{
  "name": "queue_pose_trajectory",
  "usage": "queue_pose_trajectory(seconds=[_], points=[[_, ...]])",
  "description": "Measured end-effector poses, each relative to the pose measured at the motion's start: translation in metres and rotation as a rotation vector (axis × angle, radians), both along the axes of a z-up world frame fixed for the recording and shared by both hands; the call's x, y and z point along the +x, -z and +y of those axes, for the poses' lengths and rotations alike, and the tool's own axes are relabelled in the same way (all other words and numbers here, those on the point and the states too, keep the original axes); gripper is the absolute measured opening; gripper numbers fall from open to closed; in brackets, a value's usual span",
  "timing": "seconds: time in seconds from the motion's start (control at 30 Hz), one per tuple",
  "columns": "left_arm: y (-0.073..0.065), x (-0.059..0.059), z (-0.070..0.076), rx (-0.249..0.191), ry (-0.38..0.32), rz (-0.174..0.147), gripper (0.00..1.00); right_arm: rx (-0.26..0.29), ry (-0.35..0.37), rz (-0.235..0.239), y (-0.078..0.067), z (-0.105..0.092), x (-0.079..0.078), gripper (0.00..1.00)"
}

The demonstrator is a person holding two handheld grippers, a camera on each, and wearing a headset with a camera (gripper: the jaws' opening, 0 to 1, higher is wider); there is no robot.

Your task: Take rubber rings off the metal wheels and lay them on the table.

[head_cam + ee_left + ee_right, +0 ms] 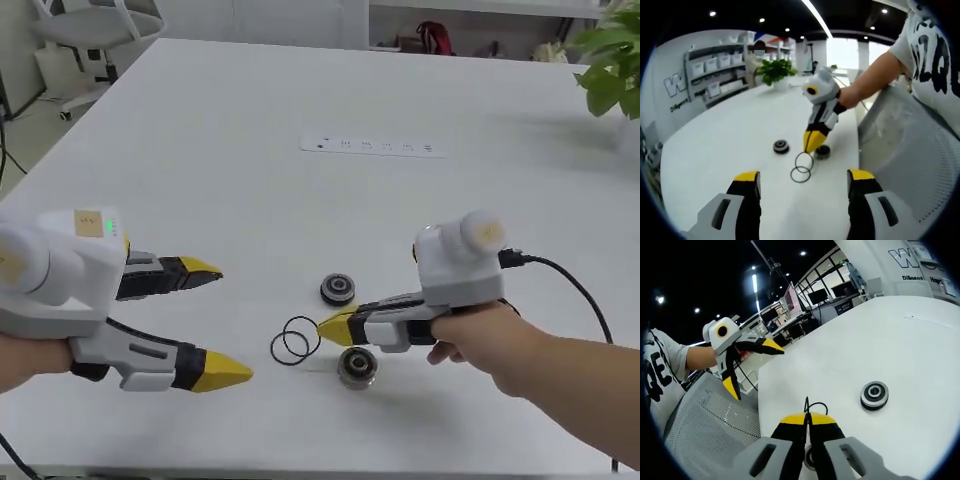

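Two thin black rubber rings point(293, 342) lie overlapped on the white table point(300, 200), flat, plain round loops of fine cord w/ bare table showing through their ctrs. They sit btwn the two grippers, just left of the right gripper point(335, 327) in head view.

Right gripper: yellow tips pressed together. Right gripper view shows a fine black line coming up from btwn the closed tips & curving off to one side, so the held ring point(804, 161) looks pinched at its edge, the rest of its loop resting on the table.

Left gripper point(218, 320): jaws spread wide, nothing btwn them, held above the table well left of the rings & pointing toward them.

Wheels: two small round metal ones, both lying flat.
- Far wheel point(338, 289): just beyond the right gripper's tips, apart from the rings. Silver face, dark ctr hub, dark band round the rim.
- Near wheel point(357, 366): right beside and partly under the right gripper's jaws, close to the rings but not touching them. Silver w/ dark ctr; rim detail too small to tell.

A hand point(480, 345) grips the right gripper from the right side, a black cable trailing off behind it.
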State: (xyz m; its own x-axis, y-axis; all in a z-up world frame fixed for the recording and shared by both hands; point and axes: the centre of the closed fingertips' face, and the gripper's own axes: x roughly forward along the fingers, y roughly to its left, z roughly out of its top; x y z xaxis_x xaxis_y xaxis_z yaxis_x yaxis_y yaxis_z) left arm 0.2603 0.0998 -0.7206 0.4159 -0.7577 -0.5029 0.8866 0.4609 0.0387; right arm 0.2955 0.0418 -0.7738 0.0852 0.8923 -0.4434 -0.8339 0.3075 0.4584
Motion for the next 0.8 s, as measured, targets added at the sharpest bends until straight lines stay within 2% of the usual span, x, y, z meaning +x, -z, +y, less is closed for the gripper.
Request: queue_pose_trajectory(seconds=[0.23,0.63,0.8], points=[[0.001,0.001,0.004,0.016,-0.003,-0.006,0.72,-0.018,-0.004,-0.002,0.006,0.004,0.000,0.00],[0.006,-0.002,0.006,0.026,0.000,0.013,0.72,-0.073,0.017,-0.009,0.019,0.001,0.004,0.00],[0.007,-0.002,0.006,0.032,0.002,0.017,0.72,-0.102,0.019,-0.029,0.024,-0.002,0.006,0.00]])
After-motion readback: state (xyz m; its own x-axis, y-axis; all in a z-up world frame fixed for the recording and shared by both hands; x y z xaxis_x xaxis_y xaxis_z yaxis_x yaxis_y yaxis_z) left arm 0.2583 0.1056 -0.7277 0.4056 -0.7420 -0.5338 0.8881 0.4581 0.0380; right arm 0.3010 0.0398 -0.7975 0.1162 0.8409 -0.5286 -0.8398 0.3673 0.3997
